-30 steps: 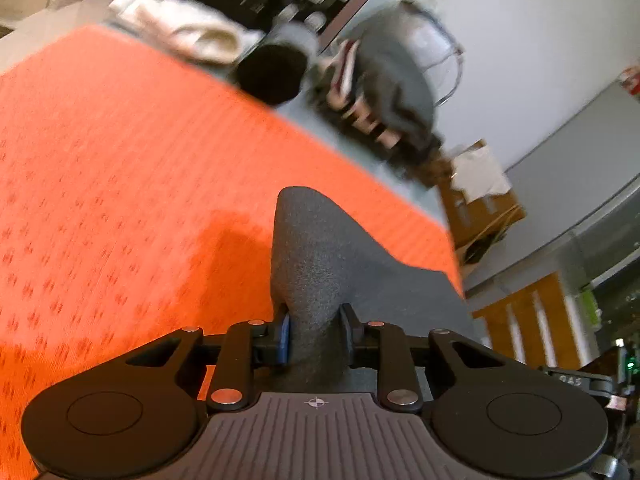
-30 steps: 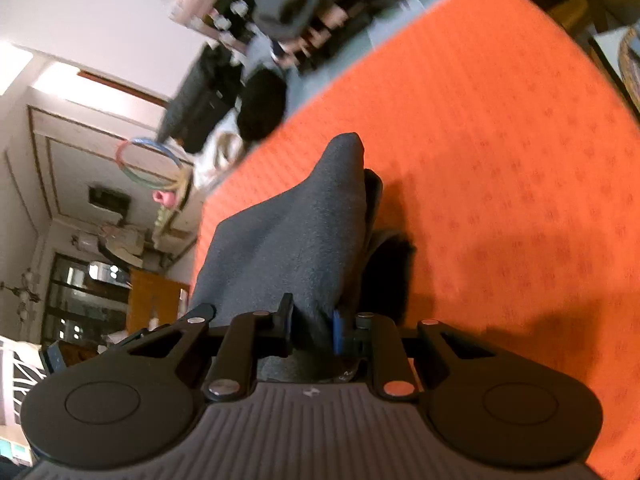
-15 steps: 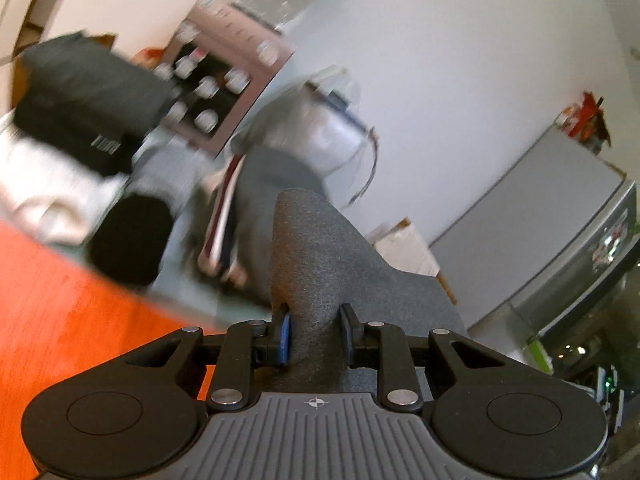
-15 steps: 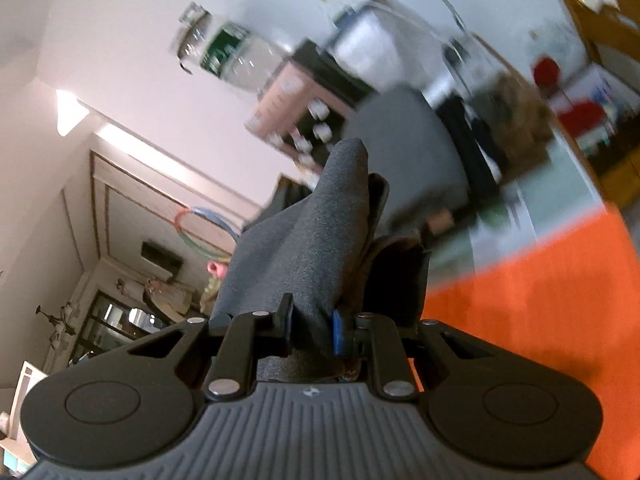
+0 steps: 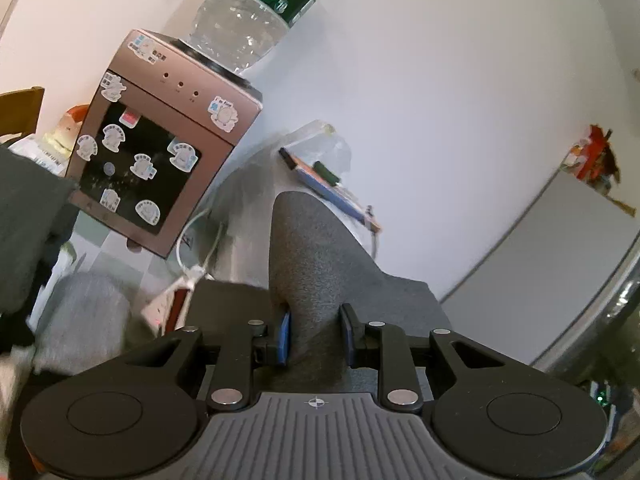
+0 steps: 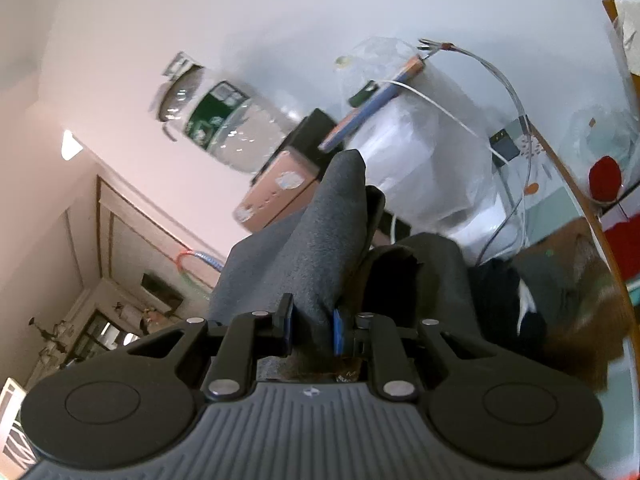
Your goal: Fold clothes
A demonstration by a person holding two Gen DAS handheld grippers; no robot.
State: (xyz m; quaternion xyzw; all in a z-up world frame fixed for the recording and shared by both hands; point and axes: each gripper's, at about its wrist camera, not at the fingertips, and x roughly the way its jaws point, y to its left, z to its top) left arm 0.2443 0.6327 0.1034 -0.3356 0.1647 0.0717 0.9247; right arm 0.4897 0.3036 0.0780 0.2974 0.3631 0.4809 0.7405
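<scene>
Grey garment is pinched in the left gripper and the right gripper, raised before a water dispenser; only the right view shows the doorway.

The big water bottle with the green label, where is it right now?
The water bottle stands upside down on the sticker-covered pink dispenser, upper left in the left wrist view, against the white wall.

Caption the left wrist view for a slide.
Left gripper pinches dark grey garment, raised before a water dispenser.
</scene>
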